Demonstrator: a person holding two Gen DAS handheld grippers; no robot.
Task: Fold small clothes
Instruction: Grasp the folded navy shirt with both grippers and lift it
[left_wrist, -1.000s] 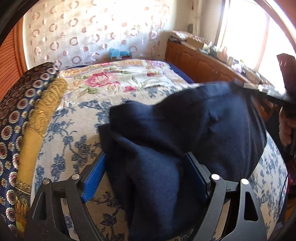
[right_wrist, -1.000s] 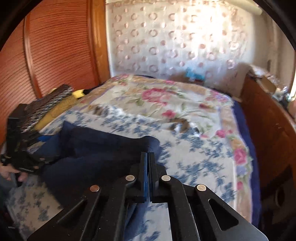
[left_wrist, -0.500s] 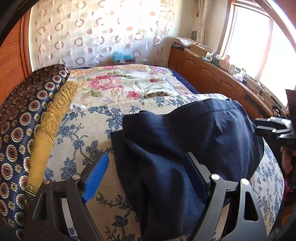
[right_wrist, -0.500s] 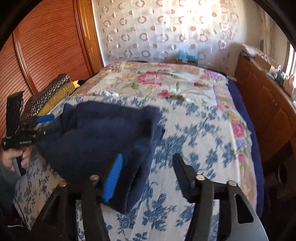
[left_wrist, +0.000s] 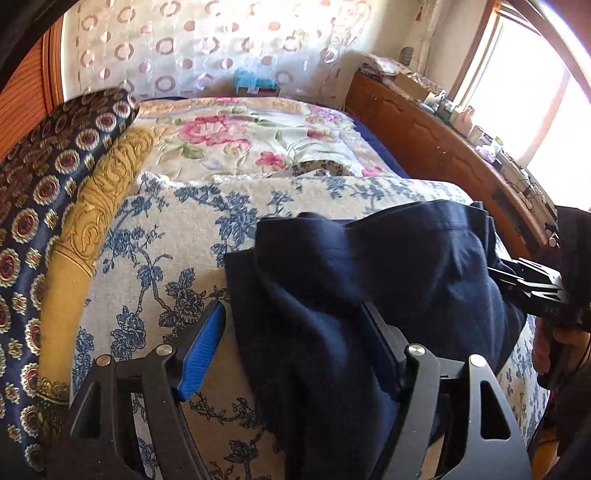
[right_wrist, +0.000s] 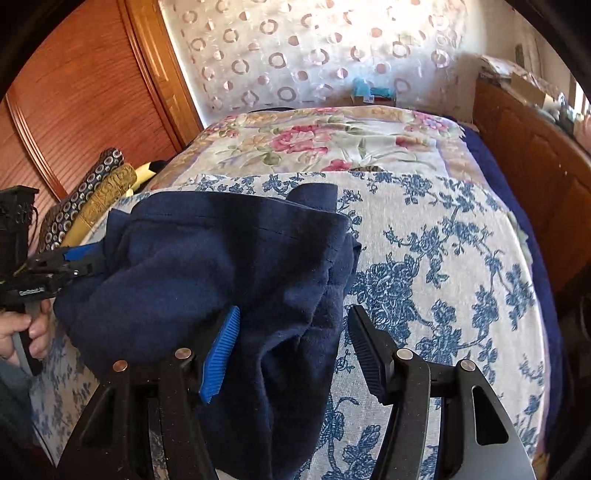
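Note:
A dark navy garment (left_wrist: 369, 288) lies bunched and folded over on the blue-flowered bedspread (left_wrist: 177, 229). My left gripper (left_wrist: 295, 321) is open, its jaws standing wide astride the garment's near left edge. In the right wrist view the same garment (right_wrist: 221, 266) lies left of centre. My right gripper (right_wrist: 291, 328) is open, with the garment's right edge between its fingers, not pinched. The left gripper shows at the garment's far left (right_wrist: 62, 266), and the right gripper shows at its right side (left_wrist: 532, 284).
A patterned navy pillow (left_wrist: 48, 177) and a gold one (left_wrist: 99, 206) lie along the bed's left side. A pink-flowered quilt (left_wrist: 236, 133) covers the far half. A wooden cabinet (left_wrist: 443, 147) with clutter runs along the right, and a wooden wardrobe (right_wrist: 85, 99) stands left.
My right gripper has opened and let go of the garment, which dropped onto the bed. My left gripper drew back a little and stays open.

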